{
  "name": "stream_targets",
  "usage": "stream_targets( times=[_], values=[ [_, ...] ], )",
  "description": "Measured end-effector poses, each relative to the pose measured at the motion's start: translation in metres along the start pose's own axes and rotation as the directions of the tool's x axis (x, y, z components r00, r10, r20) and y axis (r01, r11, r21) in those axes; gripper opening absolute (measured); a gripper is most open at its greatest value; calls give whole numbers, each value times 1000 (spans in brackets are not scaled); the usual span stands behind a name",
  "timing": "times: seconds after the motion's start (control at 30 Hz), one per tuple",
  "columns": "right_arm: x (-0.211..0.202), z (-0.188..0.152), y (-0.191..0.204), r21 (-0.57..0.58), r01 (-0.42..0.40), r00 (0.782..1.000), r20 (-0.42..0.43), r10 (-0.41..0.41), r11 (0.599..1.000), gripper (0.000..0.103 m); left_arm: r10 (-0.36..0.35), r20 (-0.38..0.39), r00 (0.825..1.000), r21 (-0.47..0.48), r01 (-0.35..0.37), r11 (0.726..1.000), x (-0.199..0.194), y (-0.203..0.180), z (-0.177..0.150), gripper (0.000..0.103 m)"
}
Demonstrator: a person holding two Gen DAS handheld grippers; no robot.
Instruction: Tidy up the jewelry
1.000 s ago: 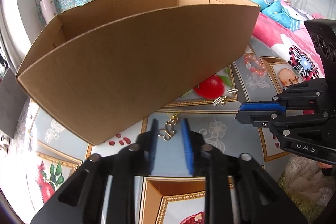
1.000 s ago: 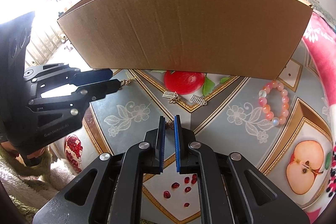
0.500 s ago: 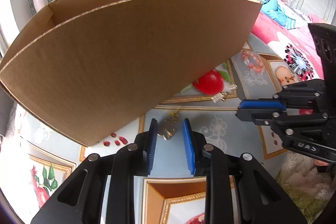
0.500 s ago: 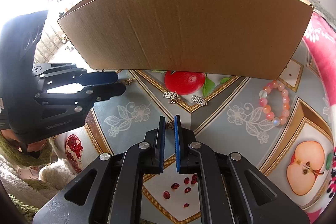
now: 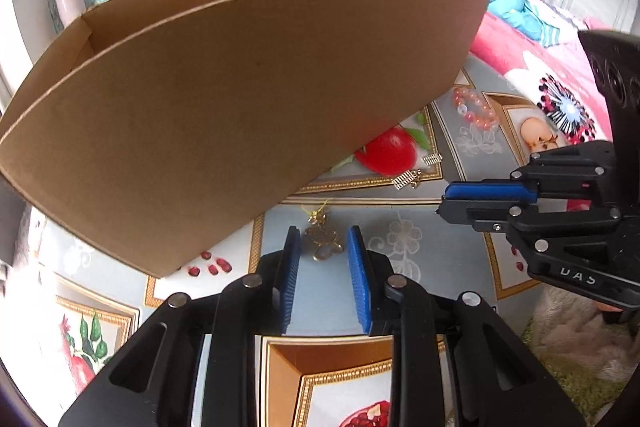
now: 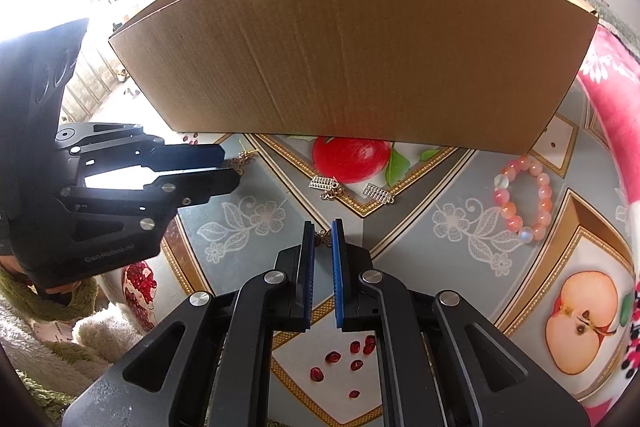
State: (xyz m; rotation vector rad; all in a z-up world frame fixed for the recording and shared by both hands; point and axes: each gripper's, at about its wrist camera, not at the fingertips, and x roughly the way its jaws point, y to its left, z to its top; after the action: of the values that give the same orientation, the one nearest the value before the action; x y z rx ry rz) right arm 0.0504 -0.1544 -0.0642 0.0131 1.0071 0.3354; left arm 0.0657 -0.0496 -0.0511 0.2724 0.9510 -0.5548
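Observation:
My left gripper (image 5: pixel 324 241) is shut on a gold dangling earring (image 5: pixel 322 245), which hangs between its blue pads just above the patterned tablecloth (image 5: pixel 400 251). In the right wrist view that gripper (image 6: pixel 230 169) comes in from the left with the earring (image 6: pixel 240 162) at its tips. My right gripper (image 6: pixel 322 237) is shut on a small gold piece (image 6: pixel 322 239) pinched between its tips, low over the cloth. Two silver earrings (image 6: pixel 324 183) (image 6: pixel 376 193) lie before the cardboard box (image 6: pixel 360 59). A pink bead bracelet (image 6: pixel 524 199) lies to the right.
The tall open cardboard box (image 5: pixel 240 107) fills the far side of both views. Its inside is hidden. Pink bedding (image 5: pixel 540 75) lies at the right edge. A fuzzy sleeve (image 6: pixel 40 327) shows behind the left gripper.
The left gripper has tilted slightly, so the box looms larger in its view. The gold earring stayed between its pads and swung a little. The right gripper has not moved.

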Motion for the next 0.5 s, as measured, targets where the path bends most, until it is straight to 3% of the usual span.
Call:
stream_targets(
  times=[0.27, 0.5],
  values=[
    [-1, 1, 0, 0, -2, 1000, 1, 2, 1000, 6, 52, 5, 999, 46, -52, 998, 2, -6, 1, 23],
    [-2, 1, 0, 1, -3, 1000, 3, 3, 1000, 6, 46, 9, 999, 66, -46, 997, 2, -11, 1, 12]
  ],
)
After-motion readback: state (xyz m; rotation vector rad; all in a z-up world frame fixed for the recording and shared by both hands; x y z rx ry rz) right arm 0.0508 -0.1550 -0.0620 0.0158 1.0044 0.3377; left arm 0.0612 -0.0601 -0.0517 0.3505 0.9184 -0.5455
